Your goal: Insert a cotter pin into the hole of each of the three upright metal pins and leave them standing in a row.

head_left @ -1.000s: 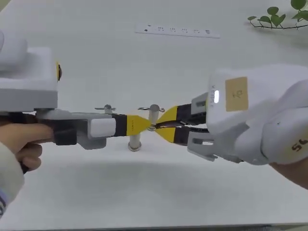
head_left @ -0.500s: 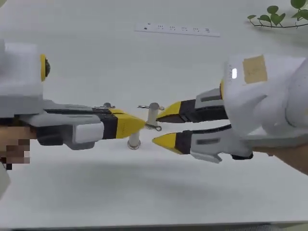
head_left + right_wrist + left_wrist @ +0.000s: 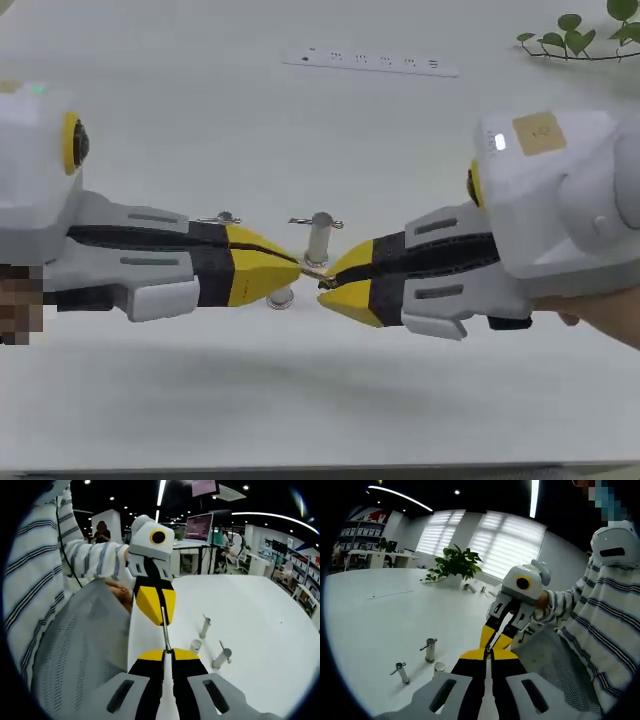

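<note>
Over the white surface (image 3: 300,400) the two grippers met tip to tip, the left gripper (image 3: 293,265) reaching in from one side and the right gripper (image 3: 327,283) from the other. Between their yellow tips lay a loose cotter pin (image 3: 311,272), held level above the surface. The jaws of the left gripper were pressed together on one end of it, and the jaws of the right gripper were pinched on the other end; in the right gripper view the thin pin ran straight from that gripper's own tips to the tips of the gripper facing it. Just below the meeting point stood a bare metal pin (image 3: 280,297), upright on the surface, with its base in sight and its upper part hidden behind the jaws in the head view. Just behind the jaws stood the centre metal pin (image 3: 320,240), upright, with a cotter pin already lying across its top through the hole. Further along, the half-hidden metal pin (image 3: 225,218) showed its top above the left gripper's body and also carried a cotter pin through it. The three metal pins stood near one another but apart, in a loose line. At the far edge of the surface lay a white power strip (image 3: 370,63), and a green plant sprig (image 3: 585,35) reached in at the far corner.
</note>
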A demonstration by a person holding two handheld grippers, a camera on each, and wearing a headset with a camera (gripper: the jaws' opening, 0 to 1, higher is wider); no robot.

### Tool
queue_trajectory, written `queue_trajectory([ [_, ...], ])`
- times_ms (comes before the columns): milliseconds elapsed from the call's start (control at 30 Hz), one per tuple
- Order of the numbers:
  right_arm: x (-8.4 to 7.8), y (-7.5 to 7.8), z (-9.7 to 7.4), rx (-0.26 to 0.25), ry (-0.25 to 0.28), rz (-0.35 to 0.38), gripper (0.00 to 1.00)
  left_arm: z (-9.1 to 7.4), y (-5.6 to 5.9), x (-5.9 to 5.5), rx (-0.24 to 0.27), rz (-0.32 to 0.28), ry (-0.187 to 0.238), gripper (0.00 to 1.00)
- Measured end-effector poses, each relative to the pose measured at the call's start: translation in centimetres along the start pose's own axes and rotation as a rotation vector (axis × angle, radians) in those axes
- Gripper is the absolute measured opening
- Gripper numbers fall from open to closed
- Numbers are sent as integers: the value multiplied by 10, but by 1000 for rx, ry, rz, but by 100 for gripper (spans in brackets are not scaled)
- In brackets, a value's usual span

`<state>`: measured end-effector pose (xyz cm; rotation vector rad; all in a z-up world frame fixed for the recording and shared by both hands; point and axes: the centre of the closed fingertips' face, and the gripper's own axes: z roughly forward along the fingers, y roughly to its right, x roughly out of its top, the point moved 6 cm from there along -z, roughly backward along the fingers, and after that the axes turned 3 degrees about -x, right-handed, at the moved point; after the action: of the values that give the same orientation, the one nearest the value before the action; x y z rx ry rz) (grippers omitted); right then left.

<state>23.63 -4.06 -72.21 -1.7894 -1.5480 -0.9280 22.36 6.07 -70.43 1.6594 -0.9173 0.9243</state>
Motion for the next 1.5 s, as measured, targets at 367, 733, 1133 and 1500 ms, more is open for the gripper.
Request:
queue_trajectory([
  [367,-1,-8,0,58,-13,2,6,0,3,-9,-37,105,-69,0],
  [733,0,-16,-1,138,-34,9,6,-12,-5,-20,-86,202,-162,1],
  [1133,-2,-16,-2,143,-41,8,4,6,8,-22,-92,194,-180,1],
  [1500,-6,-10,-2,100,-41,30,4,4,-4,-23,-59,134,-156,1],
])
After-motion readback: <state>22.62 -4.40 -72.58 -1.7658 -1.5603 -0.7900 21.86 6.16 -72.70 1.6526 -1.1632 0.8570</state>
